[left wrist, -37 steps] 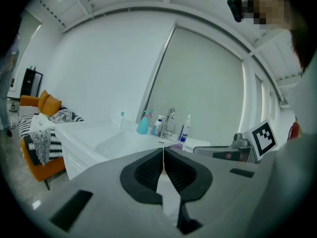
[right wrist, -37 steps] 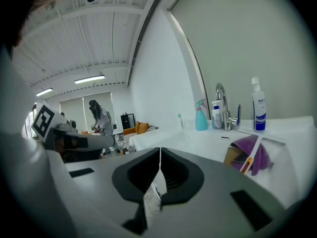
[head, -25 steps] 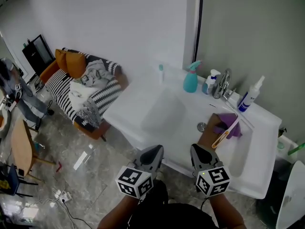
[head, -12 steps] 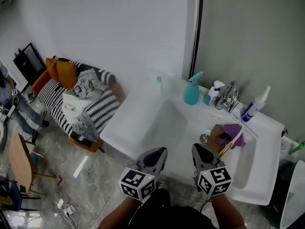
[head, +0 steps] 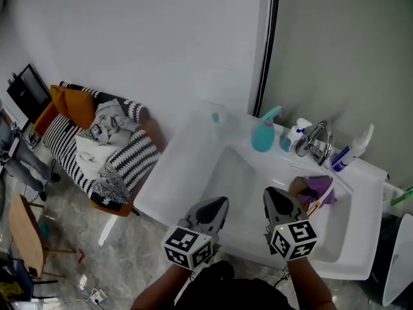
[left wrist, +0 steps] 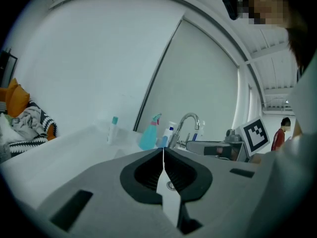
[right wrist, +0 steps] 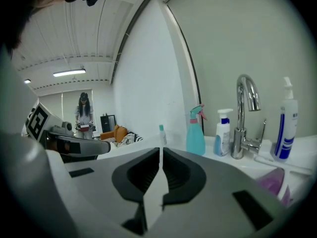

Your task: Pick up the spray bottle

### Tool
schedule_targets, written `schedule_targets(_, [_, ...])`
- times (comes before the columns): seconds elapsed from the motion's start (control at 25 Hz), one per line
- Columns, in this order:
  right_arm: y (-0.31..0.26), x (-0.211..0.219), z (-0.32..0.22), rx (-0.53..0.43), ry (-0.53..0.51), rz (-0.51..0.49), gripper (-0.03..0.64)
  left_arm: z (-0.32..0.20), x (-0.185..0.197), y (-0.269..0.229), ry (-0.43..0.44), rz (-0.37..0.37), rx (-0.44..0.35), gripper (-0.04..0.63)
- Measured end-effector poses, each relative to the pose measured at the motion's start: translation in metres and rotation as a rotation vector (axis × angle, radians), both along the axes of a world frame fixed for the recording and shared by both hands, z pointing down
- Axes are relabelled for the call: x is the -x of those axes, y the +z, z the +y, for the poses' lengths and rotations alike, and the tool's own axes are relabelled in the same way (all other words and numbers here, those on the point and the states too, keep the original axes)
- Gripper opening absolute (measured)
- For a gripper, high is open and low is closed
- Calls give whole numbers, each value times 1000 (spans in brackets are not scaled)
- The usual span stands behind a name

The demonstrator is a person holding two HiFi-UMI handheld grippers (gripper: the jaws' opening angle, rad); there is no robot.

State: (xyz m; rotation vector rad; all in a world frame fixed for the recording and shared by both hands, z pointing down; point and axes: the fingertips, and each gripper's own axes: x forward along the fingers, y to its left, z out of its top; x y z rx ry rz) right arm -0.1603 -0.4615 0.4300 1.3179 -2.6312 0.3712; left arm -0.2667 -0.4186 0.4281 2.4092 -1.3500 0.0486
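Teal spray bottle standing upright at the back of the white worktop, near the faucet, left gripper and right gripper side by side over the near edge, well apart from the bottle, both pairs of jaws pressed together, nothing between them

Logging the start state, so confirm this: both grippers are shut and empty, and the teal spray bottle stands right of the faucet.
Wrong side: the teal spray bottle stands left of the faucet, as the head view shows. The left gripper and right gripper are indeed shut and empty.
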Motion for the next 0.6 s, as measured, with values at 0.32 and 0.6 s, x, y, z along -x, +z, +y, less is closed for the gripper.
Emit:
schedule_targets(0.32, [0, 7, -26, 12, 69, 22, 8, -48, 1, -2, 95, 6, -18, 11])
schedule_targets(0.6, [-1, -10, -40, 23, 109, 16, 8, -82, -29, -6, 157, 21, -34, 11])
